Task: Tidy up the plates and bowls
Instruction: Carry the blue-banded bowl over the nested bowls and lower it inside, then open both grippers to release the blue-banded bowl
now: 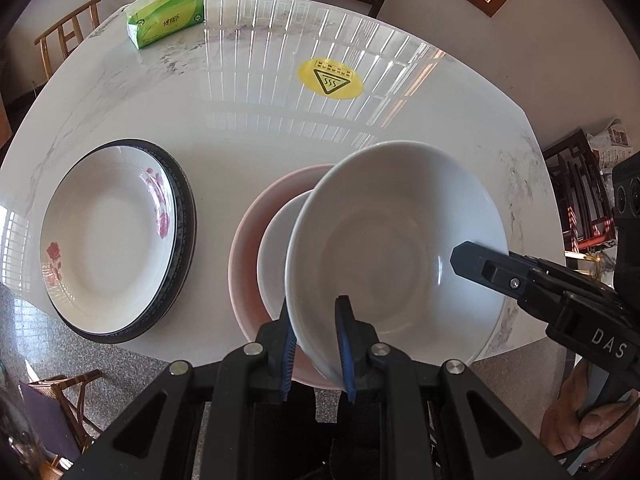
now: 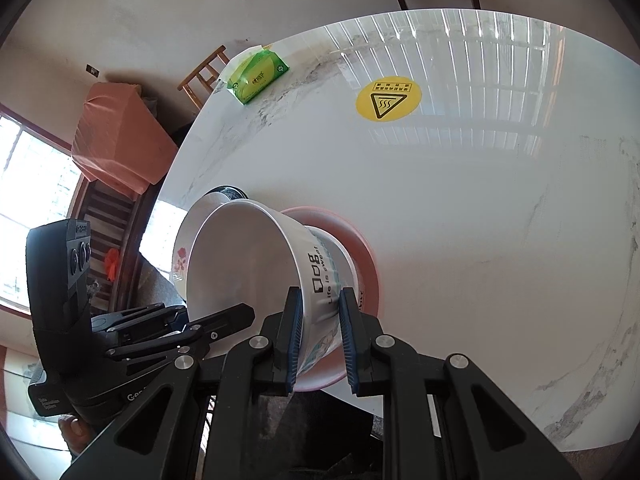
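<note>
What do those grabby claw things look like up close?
Each gripper is black plastic with round silver bolts and two fingers lined with ribbed blue pads. The right gripper shows white letters "DAS" on its side; the left gripper carries a boxy black camera block.

Two white bowls sit over one pink plate; two stacked plates left of it (one floral), one tissue pack behind.

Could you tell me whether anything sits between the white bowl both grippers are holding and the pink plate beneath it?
Yes. A smaller white bowl already rests in the pink plate, directly under the held white bowl, which the left gripper and right gripper clamp by its rim. Nothing else visible intervenes.
</note>
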